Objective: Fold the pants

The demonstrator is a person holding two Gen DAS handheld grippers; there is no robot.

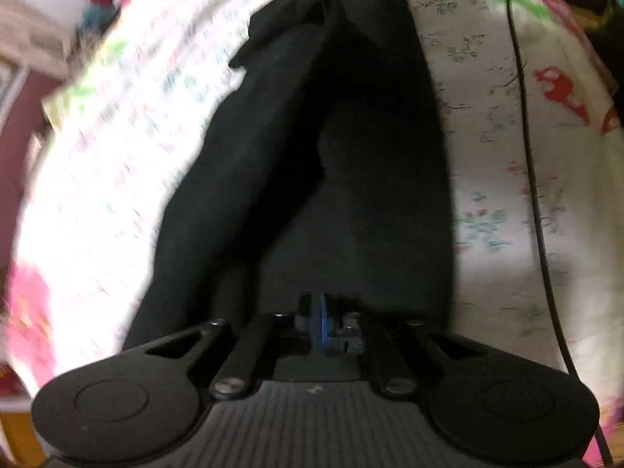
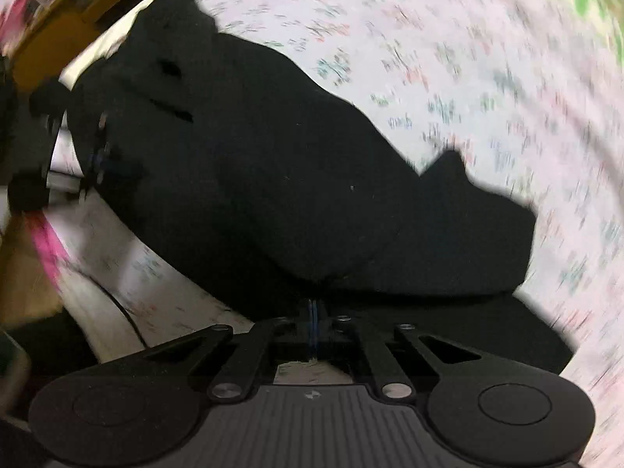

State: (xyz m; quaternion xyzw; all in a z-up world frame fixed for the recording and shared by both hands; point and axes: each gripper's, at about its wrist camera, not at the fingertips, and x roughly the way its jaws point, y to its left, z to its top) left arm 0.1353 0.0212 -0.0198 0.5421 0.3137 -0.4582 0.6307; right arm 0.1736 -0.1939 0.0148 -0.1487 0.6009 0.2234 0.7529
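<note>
Here I have the black pants (image 1: 312,148) stretched out on the floral bedsheet (image 1: 499,195), and I place everything else by them. In the left wrist view the garment's long axis runs straight away from my left gripper (image 1: 321,312), from the cloth at its fingertips up to the far end at the top of the picture, where another dark tool shape sits on the fabric. A raised fold runs along the left side of the pants, with a flatter panel to its right. A thin black cable (image 1: 530,156) trails over the sheet on the right of the pants, apart from them.

My left gripper is pressed together with its fingers buried in the near end of the cloth. The picture is dark there, so I judge rather than see clearly that it is pinching the fabric. My right gripper (image 2: 314,308) is also pressed together, its tips meeting at the near edge of the pants (image 2: 312,179), and I read that as a pinch on the cloth too.

In the right wrist view the pants spread up and to the left from those tips, and the other gripper shows at their far left edge. So each hand is at one end, and I judge the fold must bring the ends together along that long axis.
</note>
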